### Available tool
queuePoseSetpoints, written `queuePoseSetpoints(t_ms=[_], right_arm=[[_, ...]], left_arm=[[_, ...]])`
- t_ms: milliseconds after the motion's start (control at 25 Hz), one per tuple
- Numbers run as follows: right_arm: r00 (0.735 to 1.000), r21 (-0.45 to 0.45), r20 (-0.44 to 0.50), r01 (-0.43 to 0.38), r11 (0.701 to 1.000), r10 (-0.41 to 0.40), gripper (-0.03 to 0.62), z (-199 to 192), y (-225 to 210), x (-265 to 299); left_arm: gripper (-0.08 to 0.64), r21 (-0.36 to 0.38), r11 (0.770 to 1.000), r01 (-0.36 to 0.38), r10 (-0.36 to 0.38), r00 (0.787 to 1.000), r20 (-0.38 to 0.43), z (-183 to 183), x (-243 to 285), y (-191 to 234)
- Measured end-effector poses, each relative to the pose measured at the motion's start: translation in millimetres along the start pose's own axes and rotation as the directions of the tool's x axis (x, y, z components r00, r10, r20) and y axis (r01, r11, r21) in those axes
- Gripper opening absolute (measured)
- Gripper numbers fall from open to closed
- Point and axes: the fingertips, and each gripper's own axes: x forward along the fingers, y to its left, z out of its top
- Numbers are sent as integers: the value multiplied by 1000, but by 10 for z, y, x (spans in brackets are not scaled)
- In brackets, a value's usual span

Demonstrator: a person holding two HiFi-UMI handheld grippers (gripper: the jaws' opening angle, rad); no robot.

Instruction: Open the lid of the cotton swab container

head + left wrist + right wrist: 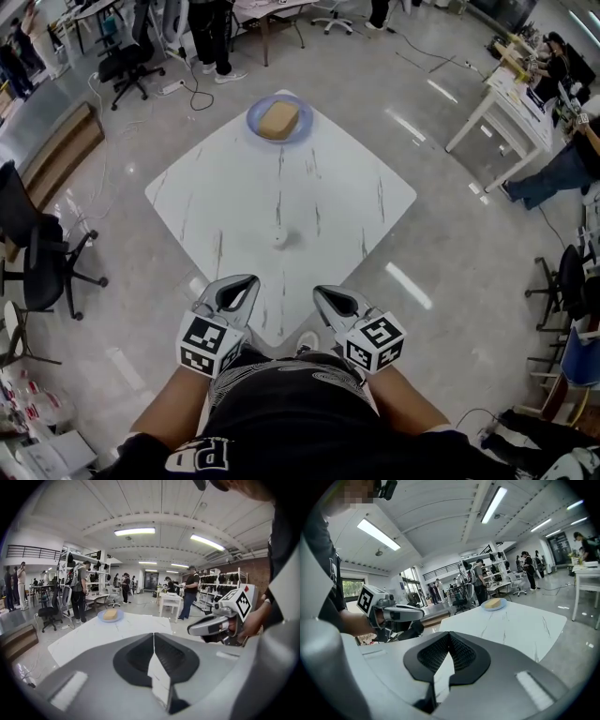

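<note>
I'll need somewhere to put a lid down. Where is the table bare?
Most of the table is bare: its left and right corners, and the strip between the small white container and the blue plate. Only the far corner, under that plate, is taken.

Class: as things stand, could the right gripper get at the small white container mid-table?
Probably yes: only bare table lies between the right gripper and the small white container; its shut fingers must open first.

small white cotton swab container (pixel 279 236), middle of table (pixel 361 192)
</note>
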Motion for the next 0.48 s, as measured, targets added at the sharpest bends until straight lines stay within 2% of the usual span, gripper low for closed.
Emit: queuePoseSetpoints(t_ms=[360,480], right_arm=[[992,25,21,121,992,-122,0,143,11,235],[988,29,30,154,988,-155,0,166,21,278]], left_arm=[[61,44,995,90,-91,996,21,162,26,354],[61,50,991,121,-122,993,11,106,30,419]])
